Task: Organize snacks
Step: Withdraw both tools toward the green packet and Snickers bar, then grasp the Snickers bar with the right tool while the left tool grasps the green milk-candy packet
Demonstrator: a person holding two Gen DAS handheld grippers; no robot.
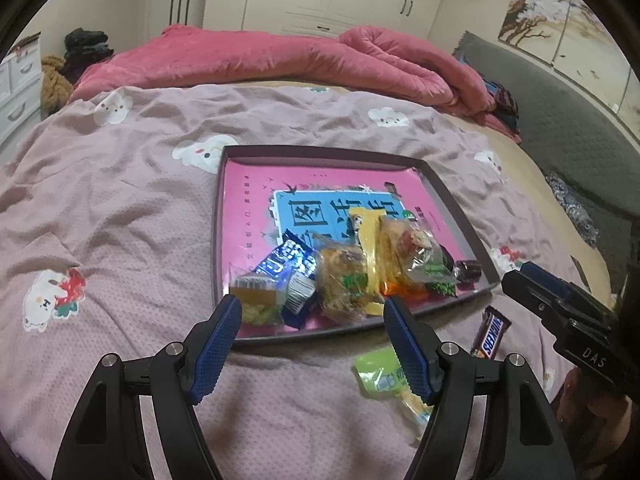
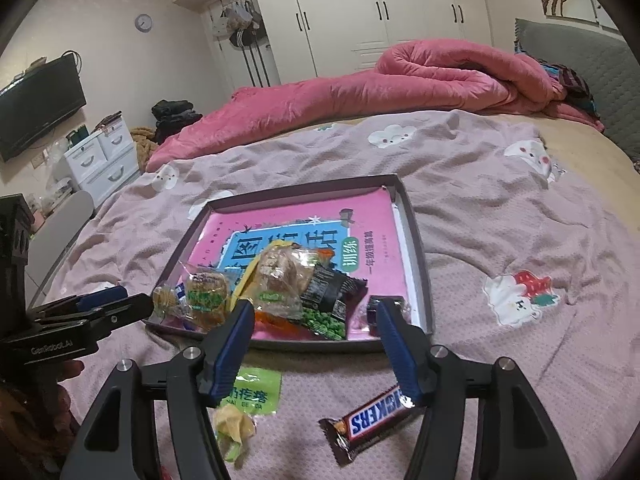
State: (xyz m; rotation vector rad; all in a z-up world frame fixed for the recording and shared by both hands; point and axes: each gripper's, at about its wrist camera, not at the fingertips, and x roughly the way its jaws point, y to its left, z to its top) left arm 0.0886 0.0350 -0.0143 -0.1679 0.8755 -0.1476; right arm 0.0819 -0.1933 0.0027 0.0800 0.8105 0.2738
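Observation:
A shallow tray (image 1: 452, 196) (image 2: 416, 240) with a pink printed bottom lies on the bed and holds several wrapped snacks piled at its near edge (image 1: 344, 276) (image 2: 280, 284). A Snickers bar (image 1: 490, 334) (image 2: 372, 420) and a green packet (image 1: 380, 374) (image 2: 256, 392) lie on the bedspread in front of the tray. My left gripper (image 1: 312, 320) is open and empty, just short of the tray's near edge. My right gripper (image 2: 314, 324) is open and empty above the loose snacks; it also shows in the left wrist view (image 1: 520, 280).
A pink rolled quilt (image 1: 280, 60) (image 2: 400, 76) lies across the far side of the bed. A grey headboard (image 1: 560, 92) is at the right. White drawers (image 2: 104, 160) and a TV (image 2: 36, 104) stand left of the bed.

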